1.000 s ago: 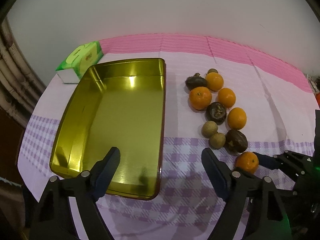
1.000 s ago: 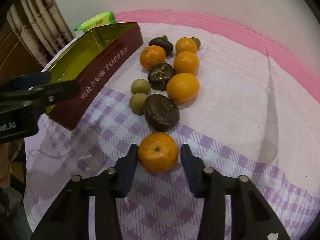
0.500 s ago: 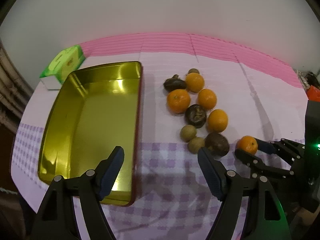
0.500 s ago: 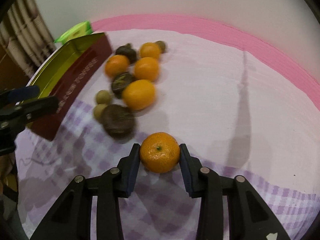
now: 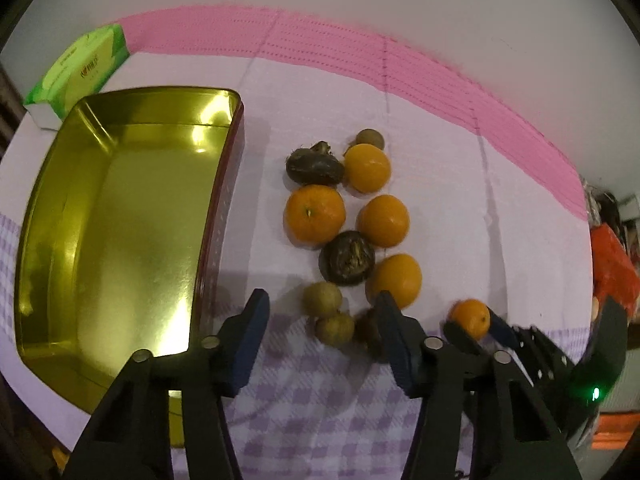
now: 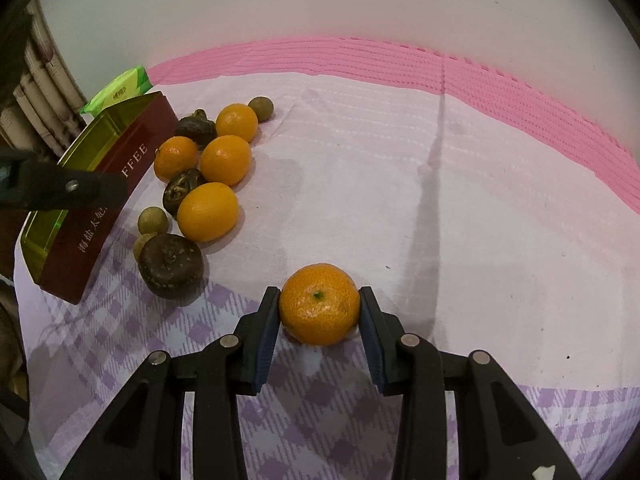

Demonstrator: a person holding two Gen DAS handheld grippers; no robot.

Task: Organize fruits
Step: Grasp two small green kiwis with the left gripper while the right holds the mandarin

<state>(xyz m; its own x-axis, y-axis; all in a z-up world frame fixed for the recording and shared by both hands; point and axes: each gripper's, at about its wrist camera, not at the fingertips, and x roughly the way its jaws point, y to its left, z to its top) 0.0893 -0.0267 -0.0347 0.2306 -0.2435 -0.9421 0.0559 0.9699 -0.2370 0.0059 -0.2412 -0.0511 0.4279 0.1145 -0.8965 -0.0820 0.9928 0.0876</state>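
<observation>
Right claw [image 6: 319, 316]: angled steeply down, pads pressed on both flanks of its load. Left claw [image 5: 322, 320]: jaws just closing, apparently gripping nothing.

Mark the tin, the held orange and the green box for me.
tin [image 5: 120, 216], left wrist view, bare gold floor.
held orange [image 6: 319, 303], right wrist view, middle of its peel.
green box [image 5: 80, 74], left wrist view, top face.

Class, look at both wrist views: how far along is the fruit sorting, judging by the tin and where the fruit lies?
Done: nothing is sorted; the gold tin is empty. In hand: the right gripper is shut on one orange; the left gripper, jaws just closing, holds nothing, with two small brown fruits between them. Left: the cluster of oranges and dark fruits on the cloth.
</observation>
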